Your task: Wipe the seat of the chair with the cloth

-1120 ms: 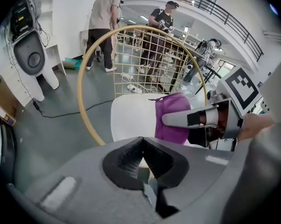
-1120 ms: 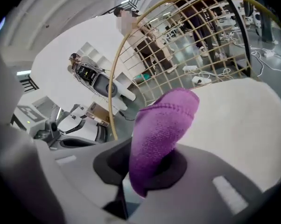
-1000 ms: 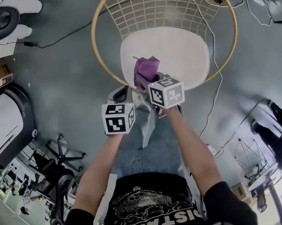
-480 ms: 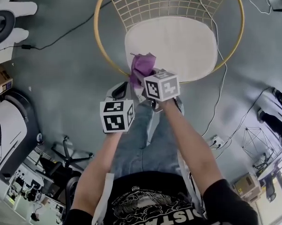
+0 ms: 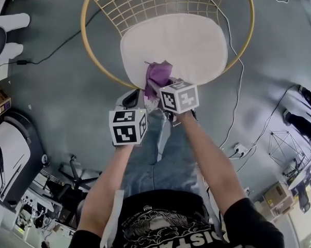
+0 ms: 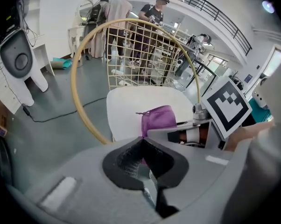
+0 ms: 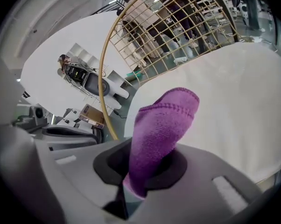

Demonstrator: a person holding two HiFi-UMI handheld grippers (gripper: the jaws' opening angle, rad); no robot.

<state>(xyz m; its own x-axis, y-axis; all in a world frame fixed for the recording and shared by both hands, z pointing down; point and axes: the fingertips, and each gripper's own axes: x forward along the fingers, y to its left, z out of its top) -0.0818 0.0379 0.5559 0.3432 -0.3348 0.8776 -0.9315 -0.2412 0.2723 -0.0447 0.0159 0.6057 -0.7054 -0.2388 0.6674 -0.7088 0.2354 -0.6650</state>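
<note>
Right gripper (image 7: 147,164): fingers are clamped on the purple cloth (image 7: 161,125), which rises from between them in a thick fold, its free end bent over at the top. In the head view the cloth sits over the near edge of the white seat (image 5: 181,45), towards its left side; whether the fabric presses on the cushion cannot be determined from any view. Left gripper (image 6: 143,146): fingers are brought together with nothing between them. It is held just beside the right gripper, lower and to its left in the head view, short of the seat edge and over the grey floor (image 5: 57,87). The left gripper view looks past its own fingers to the cloth and to the right gripper's marker cube (image 6: 227,106). Chair: a round yellow hoop (image 5: 83,32) encircles the seat, with a wire grid backrest (image 5: 155,1) on the far side. A thin cable (image 5: 238,102) trails across the floor to the right of the chair. The person's legs in jeans (image 5: 160,154) are directly below both grippers. Several people (image 6: 126,8) stand beyond the backrest in the left gripper view.
</note>
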